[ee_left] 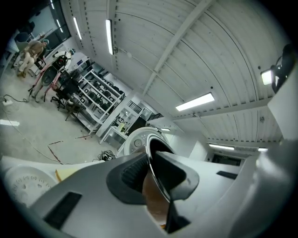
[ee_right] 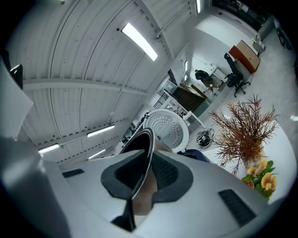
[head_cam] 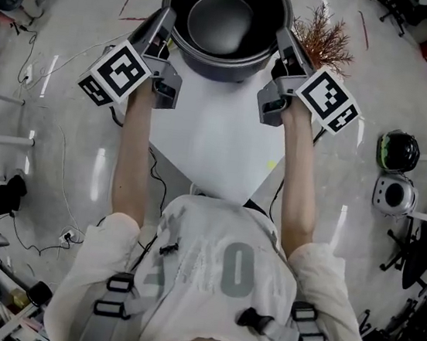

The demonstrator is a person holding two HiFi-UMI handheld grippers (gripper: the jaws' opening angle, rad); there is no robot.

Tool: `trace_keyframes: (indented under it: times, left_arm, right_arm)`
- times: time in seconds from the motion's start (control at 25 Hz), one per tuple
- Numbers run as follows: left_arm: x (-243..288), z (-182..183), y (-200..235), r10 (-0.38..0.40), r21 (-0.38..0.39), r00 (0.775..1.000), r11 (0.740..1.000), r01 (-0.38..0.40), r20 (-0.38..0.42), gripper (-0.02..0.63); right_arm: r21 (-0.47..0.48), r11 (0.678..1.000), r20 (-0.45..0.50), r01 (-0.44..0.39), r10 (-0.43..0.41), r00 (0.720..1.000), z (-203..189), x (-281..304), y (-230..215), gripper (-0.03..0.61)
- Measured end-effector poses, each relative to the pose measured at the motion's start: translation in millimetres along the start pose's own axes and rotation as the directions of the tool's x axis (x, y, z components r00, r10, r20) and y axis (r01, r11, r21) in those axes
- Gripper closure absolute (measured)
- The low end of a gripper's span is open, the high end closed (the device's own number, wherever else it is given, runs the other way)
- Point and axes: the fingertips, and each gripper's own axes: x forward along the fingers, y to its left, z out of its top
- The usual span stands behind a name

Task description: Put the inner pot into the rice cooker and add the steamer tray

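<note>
Gripping opposite sides of one rim, the left claw (head_cam: pixel 166 18) and the right claw (head_cam: pixel 282 38) are holding the inner pot (head_cam: pixel 223 27) between them at the far end of the white counter (head_cam: pixel 217 143). The pot is sitting upright with its dark inside facing the head camera. Whether its base is resting on the counter or hanging clear of it cannot be told.

In the left gripper view, the left claw (ee_left: pixel 156 175) is standing narrow, its dark pads pressing on either face of the thin metal rim (ee_left: pixel 152 158). A round white appliance (ee_left: pixel 137 142) is showing beyond the rim.

In the right gripper view, the right claw (ee_right: pixel 142 173) is likewise standing narrow and pinching the rim (ee_right: pixel 145 151). A white perforated disc (ee_right: pixel 166 129) is showing just past it. Whether this disc is a lid or a tray cannot be told.

Dried reddish branches (head_cam: pixel 324 40) are standing just to the right of the pot, and yellow flowers (ee_right: pixel 263 179) are showing below those branches (ee_right: pixel 242 130) in the right gripper view. Both forearms are reaching straight forward over the counter.
</note>
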Motion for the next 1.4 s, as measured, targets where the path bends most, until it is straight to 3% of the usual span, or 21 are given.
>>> trace_keyframes:
  times: [0.48,1.4]
  left_arm:
    - [41,11,18,0.022,0.052,1.000,0.998,-0.021,-0.019,0.568]
    - [80,-29,79,0.118,0.065,0.981,0.992,-0.109,-0.153,0.568]
  right_arm:
    - [0.024,1.000,0.002,0.018,-0.018,1.000,10,41,-20,0.538]
    - [0.040,0.985,-0.121,0.167,-0.161,0.980,-26,78,-80,0.537]
